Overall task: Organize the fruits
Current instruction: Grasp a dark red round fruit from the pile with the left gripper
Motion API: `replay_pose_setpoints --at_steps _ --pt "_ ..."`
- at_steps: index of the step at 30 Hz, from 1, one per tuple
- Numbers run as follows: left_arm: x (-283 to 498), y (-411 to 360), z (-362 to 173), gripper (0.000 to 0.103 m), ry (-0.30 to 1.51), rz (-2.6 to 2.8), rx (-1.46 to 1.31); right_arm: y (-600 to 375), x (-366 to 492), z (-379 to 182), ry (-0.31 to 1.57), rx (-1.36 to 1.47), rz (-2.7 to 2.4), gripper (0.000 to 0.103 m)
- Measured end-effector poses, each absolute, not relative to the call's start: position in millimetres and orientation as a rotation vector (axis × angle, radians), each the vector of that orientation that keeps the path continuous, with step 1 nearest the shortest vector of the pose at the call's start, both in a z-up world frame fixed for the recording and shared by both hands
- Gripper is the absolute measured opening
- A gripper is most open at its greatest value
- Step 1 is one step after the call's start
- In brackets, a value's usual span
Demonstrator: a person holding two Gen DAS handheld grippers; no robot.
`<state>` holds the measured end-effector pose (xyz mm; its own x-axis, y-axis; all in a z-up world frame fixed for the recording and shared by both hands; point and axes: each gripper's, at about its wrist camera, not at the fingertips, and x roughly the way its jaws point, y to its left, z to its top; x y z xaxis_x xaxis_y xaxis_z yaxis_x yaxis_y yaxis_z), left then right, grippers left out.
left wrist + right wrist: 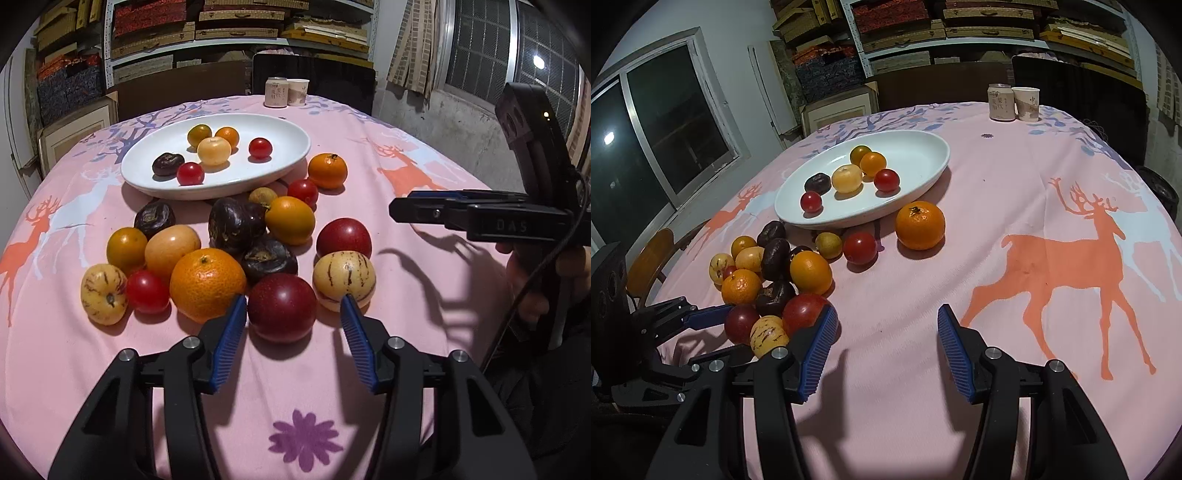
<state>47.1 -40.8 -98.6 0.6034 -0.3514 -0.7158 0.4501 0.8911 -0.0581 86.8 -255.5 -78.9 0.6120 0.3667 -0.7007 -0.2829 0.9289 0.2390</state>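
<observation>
Blue ribbed pads on my left hand-held gripper (293,312) stand on either side of a dark red plum (282,307) at the near edge of the fruit pile; the left pad (232,332) looks to be touching or just beside the plum's flank, while a clear gap shows between the right pad and the fruit, so I read the jaws as partly open and not yet pressing. From the right wrist view the same left hand-held gripper (718,334) reaches in from the side with one blue finger (707,317) behind the plum (740,322). Just beyond my left pad sits a large mandarin (207,282), and just beyond my right pad a striped yellow fruit (344,275); a second red plum (343,238) lies behind that. Farther ahead of the left hand-held gripper the white oval plate (291,155) holds six small fruits, and the rest of the pile lies between it and my jaws on the pink deer-print cloth covering the desk (406,155). My right hand-held gripper (888,314) hovers over bare cloth with its jaws at a medium spread and nothing between them; the pile is off to its left, and a lone mandarin (919,225) sits ahead of it beside the plate (923,147).
</observation>
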Motion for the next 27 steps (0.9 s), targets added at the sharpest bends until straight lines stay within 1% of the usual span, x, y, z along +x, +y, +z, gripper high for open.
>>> replay_pose_setpoints --at_steps 2,4,5,6,8,14,18,22,25,27 --pt "49 -43 -101 0.057 0.791 -0.482 0.133 -256 87 -80 0.834 0.111 0.375 0.058" --pt "50 -46 -104 0.056 0.798 -0.479 0.148 -258 86 -80 0.833 0.113 0.373 0.058" --pt "49 -47 -107 0.053 0.812 -0.476 0.164 -258 86 -80 0.83 0.112 0.372 0.058" --pt "49 -46 -111 0.043 0.834 -0.47 0.172 -259 85 -80 0.829 0.112 0.371 0.058" --pt "46 -41 -111 0.037 0.838 -0.483 0.155 -262 85 -80 0.828 0.115 0.367 0.058" --pt "36 -32 -107 0.037 0.824 -0.459 0.138 -264 90 -84 0.839 0.124 0.364 0.058" --pt "29 -28 -97 0.037 0.792 -0.459 0.129 -263 98 -78 0.814 0.1 0.345 0.058" --pt "26 -24 -91 0.037 0.781 -0.459 0.114 -260 118 -70 0.792 0.087 0.322 0.058" --pt "24 -21 -91 0.037 0.781 -0.454 0.106 -249 138 -69 0.785 0.024 0.297 0.057" --pt "24 -19 -90 0.037 0.78 -0.449 0.098 -242 151 -72 0.796 -0.028 0.28 0.05"
